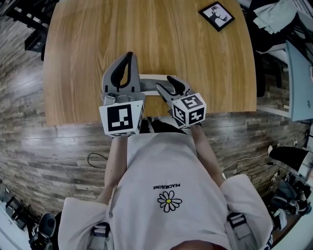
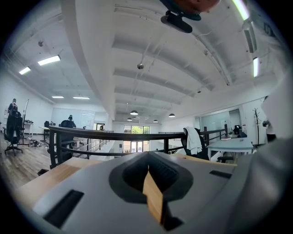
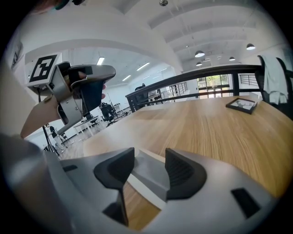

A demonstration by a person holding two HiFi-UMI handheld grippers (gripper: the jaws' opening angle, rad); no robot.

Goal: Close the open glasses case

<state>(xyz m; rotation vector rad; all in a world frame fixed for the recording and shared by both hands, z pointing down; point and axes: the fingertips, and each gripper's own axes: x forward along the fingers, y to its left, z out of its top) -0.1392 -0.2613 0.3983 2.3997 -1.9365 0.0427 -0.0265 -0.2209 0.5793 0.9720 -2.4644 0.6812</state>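
Observation:
The glasses case (image 1: 148, 78) is a flat light-grey box with a white rim, lying near the front edge of the wooden table (image 1: 146, 34). My right gripper (image 1: 165, 84) reaches its right end. In the right gripper view the case (image 3: 149, 176) fills the narrow gap between the jaws of that gripper (image 3: 149, 160), which looks shut on it. My left gripper (image 1: 129, 54) stands just left of the case, tips up and away from the table, shut with nothing in it. The left gripper view looks up at the ceiling past that gripper's (image 2: 149, 164) closed jaws.
A small black-framed picture (image 1: 216, 15) lies at the table's far right corner, also in the right gripper view (image 3: 241, 104). The left gripper (image 3: 87, 87) shows at that view's upper left. Desks and chairs stand on the floor to the right (image 1: 293, 73).

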